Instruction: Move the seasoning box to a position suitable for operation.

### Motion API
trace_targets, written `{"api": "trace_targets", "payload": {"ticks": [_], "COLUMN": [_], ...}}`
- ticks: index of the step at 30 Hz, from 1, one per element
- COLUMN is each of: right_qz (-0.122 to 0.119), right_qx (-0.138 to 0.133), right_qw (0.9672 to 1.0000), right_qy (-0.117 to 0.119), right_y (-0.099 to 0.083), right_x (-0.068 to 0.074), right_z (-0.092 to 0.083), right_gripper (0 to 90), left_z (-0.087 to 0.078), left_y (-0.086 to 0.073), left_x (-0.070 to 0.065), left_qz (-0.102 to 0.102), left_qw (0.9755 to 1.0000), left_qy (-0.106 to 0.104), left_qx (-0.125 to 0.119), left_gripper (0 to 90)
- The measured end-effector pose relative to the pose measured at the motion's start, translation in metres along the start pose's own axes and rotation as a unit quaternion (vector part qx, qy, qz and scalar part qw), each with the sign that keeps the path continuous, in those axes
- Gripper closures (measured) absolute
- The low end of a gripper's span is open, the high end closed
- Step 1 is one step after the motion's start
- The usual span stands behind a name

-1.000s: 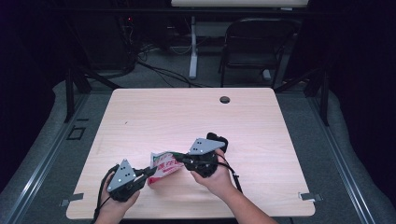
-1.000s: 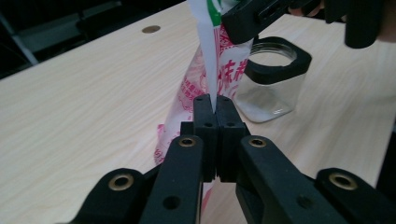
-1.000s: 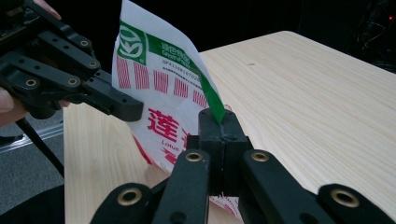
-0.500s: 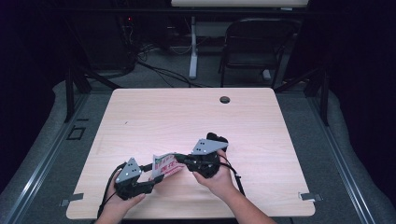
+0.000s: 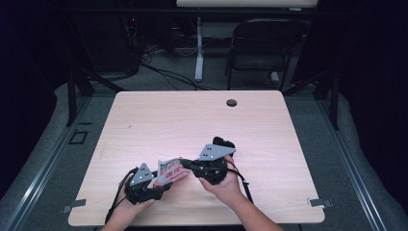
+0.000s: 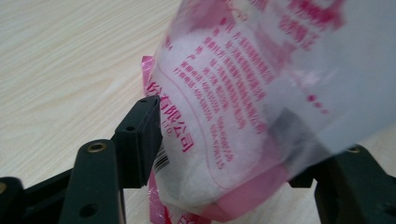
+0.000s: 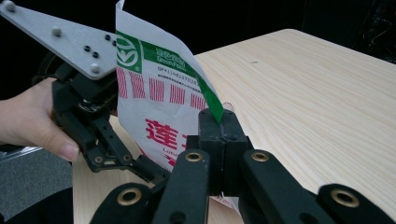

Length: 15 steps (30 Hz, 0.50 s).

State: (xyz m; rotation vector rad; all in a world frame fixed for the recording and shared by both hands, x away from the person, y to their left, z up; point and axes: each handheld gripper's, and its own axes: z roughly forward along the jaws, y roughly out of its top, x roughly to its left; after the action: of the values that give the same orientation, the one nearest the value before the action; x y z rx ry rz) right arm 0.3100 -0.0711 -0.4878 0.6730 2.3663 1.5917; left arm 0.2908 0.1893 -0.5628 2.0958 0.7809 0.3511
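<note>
Wooden table (image 5: 288, 144), pale grain, round cable hole (image 5: 231, 103) near far edge.

Packet (image 5: 171, 172), white with red print and green band, just above table near front edge, well short of cable hole, tilted, between two grippers.

Right gripper (image 7: 219, 122) on packet's right side: jaws clamped tight on packet's edge.

Left gripper (image 6: 233, 144) on packet's left side: jaws spread wide, just been opening, packet's lower end between them, pads not pressing it.

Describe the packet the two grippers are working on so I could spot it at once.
On the wooden table, near its front edge, look between the person's two hand-held grippers. There sits a white plastic packet with pink-red print and a green stripe along its top, the table's one printed, coloured thing.
</note>
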Motion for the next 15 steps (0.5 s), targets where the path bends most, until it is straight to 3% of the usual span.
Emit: {"api": "trace_targets", "payload": {"ticks": [15], "right_qz": [0.005], "right_qx": [-0.002], "right_qw": [1.0], "right_qy": [0.002], "right_y": [-0.001], "right_x": [0.0], "right_z": [0.001], "right_gripper": [90.0], "left_z": [0.014], "left_y": [-0.005], "left_x": [0.007], "left_qz": [-0.014], "left_qw": [0.9998], "left_qy": [-0.003], "left_qx": [0.012], "left_gripper": [30.0]}}
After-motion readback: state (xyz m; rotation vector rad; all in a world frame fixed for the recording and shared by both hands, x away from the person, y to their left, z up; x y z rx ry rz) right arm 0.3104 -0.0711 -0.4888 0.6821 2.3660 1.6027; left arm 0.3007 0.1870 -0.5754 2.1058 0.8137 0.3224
